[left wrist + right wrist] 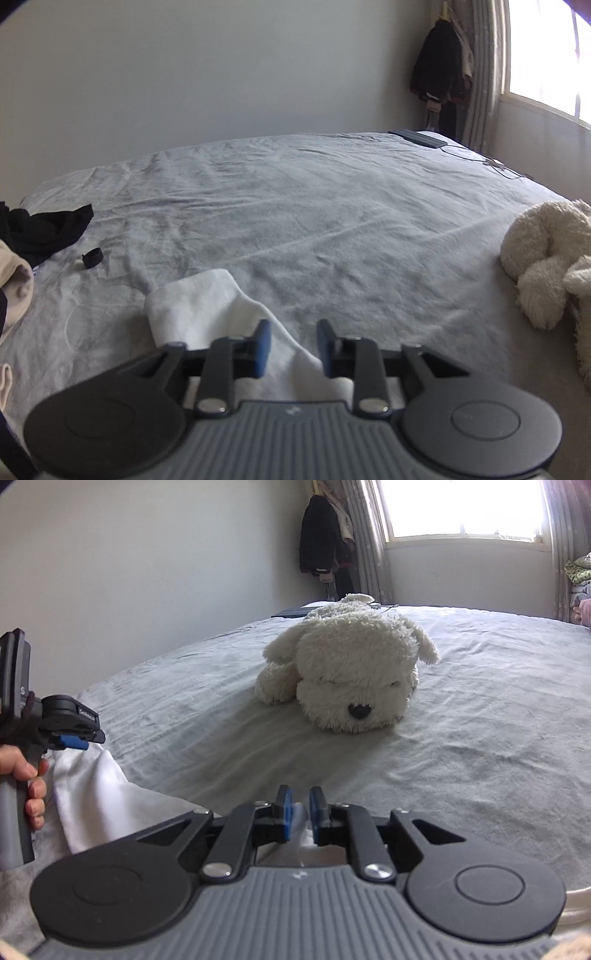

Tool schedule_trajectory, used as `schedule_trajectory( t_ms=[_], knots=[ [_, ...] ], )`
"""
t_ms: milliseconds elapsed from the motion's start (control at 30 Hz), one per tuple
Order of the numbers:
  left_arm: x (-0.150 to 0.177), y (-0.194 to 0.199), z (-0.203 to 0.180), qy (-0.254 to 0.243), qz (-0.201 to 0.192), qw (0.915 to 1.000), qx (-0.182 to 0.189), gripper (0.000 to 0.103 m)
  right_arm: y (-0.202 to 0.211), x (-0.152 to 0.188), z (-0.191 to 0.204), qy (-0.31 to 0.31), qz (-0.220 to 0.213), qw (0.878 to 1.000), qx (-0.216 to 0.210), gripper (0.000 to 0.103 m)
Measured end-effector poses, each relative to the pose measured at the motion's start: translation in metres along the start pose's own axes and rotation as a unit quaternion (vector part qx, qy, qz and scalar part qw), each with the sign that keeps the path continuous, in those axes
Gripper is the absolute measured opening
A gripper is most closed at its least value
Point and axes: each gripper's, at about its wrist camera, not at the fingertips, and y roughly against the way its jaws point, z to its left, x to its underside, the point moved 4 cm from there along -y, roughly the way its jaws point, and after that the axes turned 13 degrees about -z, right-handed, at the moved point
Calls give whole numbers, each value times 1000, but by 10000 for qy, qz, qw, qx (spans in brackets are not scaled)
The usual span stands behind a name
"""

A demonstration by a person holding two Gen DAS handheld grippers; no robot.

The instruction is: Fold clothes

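On the near edge of the bed (295, 206), a white garment (192, 306) lies partly laid out on the grey cover, one rounded end reaching toward the far side and the rest running back under both tools. From the left wrist view, the left gripper (293, 345) hangs over this cloth with its jaws apart; the fabric shows between and beneath the blue pads, and neither pad presses on it. From the right wrist view, the right gripper (298, 814) has its jaws close together with a thin ridge of the same white cloth standing between them; whether the pads actually pinch it I cannot tell. At the left of that view a hand (27, 775) holds the other tool above a raised fold of the garment.

My reading is that a fold has just been set down and is being let go. The next move calls for both jaws to come clear of the cloth without dragging it, then for a fresh edge to be taken for the following fold.

A plush dog (347, 672) lies farther along the bed, well apart, and dark clothes (44, 229) sit at the far left.
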Motion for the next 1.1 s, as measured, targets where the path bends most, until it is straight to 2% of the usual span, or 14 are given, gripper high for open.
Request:
schedule_trajectory(
  t_ms=[67,100,267,333,433,533,600,700,767,967,1100],
  knots=[
    [2,16,-7,-115,-62,9994,327,52,5,-5,-4,-53,-31,10000,16,35],
    [3,24,-10,-177,-67,9987,464,52,8,-7,-5,-83,-28,9999,-52,37],
    [19,66,-24,-530,-133,9915,1180,51,19,-13,8,-41,122,9965,-820,37],
    [29,77,-32,-776,-84,9848,1555,41,22,-14,16,68,256,9926,-1182,37],
    [47,86,-41,-1219,41,9723,1993,35,20,-4,30,308,559,9866,-1504,37],
    [60,81,-38,-1575,87,9690,1902,33,14,10,43,573,885,9806,-1651,37],
    [61,77,-33,-1787,-38,9715,1556,33,8,18,50,704,1026,9784,-1648,37],
    [58,71,-23,-1914,-135,9752,1107,46,-1,24,56,708,991,9812,-1498,38],
    [54,69,-23,-1971,-210,9758,924,47,-5,26,59,746,900,9840,-1345,39],
    [44,75,-20,-1637,-291,9827,816,50,-4,22,49,526,800,9862,-1354,39],
    [34,83,-13,-1377,-638,9853,780,49,0,18,50,577,725,9863,-1363,39]
  ],
)
